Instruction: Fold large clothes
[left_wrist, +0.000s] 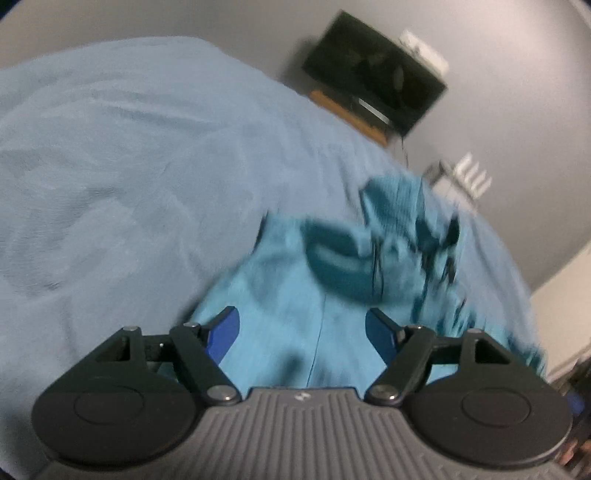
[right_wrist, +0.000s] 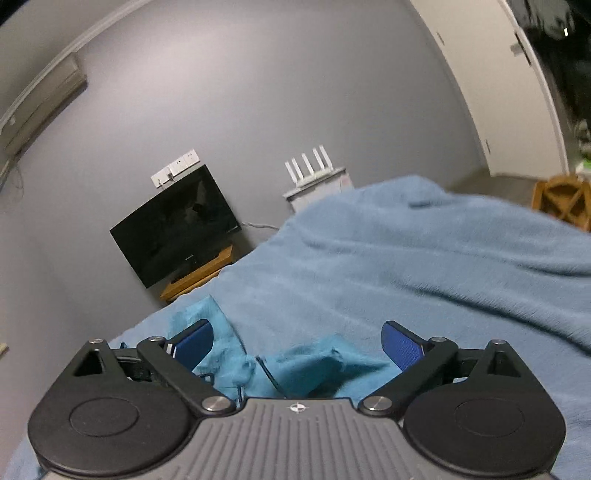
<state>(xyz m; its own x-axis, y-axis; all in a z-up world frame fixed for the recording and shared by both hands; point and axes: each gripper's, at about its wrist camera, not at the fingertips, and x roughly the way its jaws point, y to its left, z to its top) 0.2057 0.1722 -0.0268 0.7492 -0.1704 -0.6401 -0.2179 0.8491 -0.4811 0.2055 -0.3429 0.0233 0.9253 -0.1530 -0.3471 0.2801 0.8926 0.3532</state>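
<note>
Your left tool (left_wrist: 302, 325) has its blue pads spread wide with nothing between them, hovering just above the teal garment (left_wrist: 295, 295). The right tool (right_wrist: 297, 341) is spread just as wide and holds nothing either; a raised ridge of the same cloth sits low between its pads, though I cannot tell whether they touch it.

The garment lies crumpled on the bed, on the light blue blanket (left_wrist: 110, 166). From the left wrist it looks flatter near the tool, with a seam running away from you, and bunched into dark folds farther off. That far part is blurred, so its shape and any cords in it are hard to read.

The risks from here, as I judge them:
- Closing on the bunched ridge could catch several layers at once, and the fold would come out lumpy.
- The blanket is soft and close in colour; a low pinch could gather it along with the cloth.
- Gripping before you find a true edge or corner would probably drag the heap rather than spread it.
</note>
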